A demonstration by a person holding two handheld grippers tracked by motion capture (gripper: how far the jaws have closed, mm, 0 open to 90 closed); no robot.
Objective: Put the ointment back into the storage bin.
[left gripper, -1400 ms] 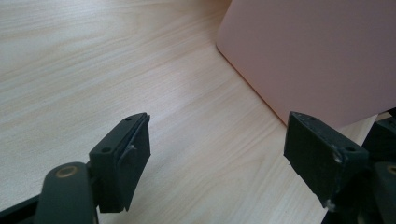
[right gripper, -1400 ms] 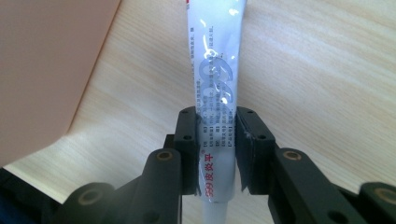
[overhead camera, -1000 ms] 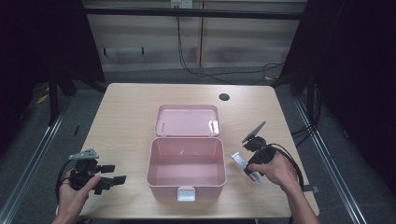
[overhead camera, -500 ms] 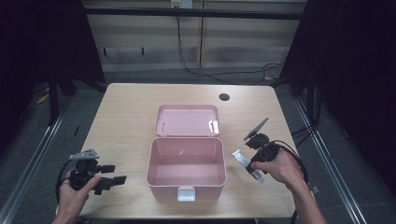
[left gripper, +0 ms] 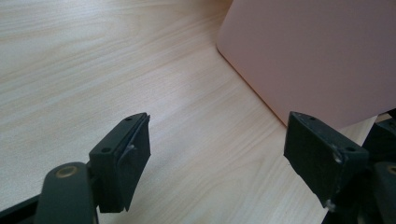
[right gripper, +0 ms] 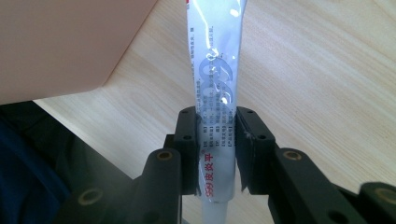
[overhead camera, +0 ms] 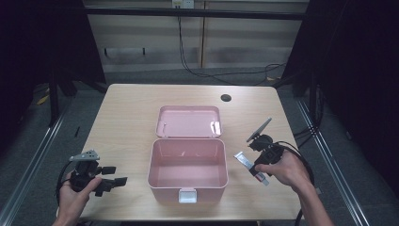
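While the tube (right gripper: 214,88) sits clamped between the right gripper's (right gripper: 215,154) fingers (right gripper: 187,149), gripped near its cap end with the flat crimped end pointing away from the hand, it looks to be off the worktop (overhead camera: 127,117), just to the right of the open pink box (overhead camera: 188,162). It is a slim white squeeze tube with a glossy silvery swirl, fine rows of dark print and a few red characters low down by the fingers; its skin is shiny and catches the light. From above it shows as a short pale strip beside the right hand (overhead camera: 284,169), slanting toward the box's right wall.

The step in hand reads as the carry: the tube is picked up and not yet over the box. The next move calls for bringing it leftward over the near rim, lowering it into the bare pink compartment and only then letting the fingers part; the tube is slick and held by one end, so a level, unhurried swing would suit it.

The box's lid (overhead camera: 189,121) lies flipped back behind the compartment. The left gripper (left gripper: 217,154) rests near the worktop's front-left corner, its fingers spread wide with nothing between them, facing the box's left wall.
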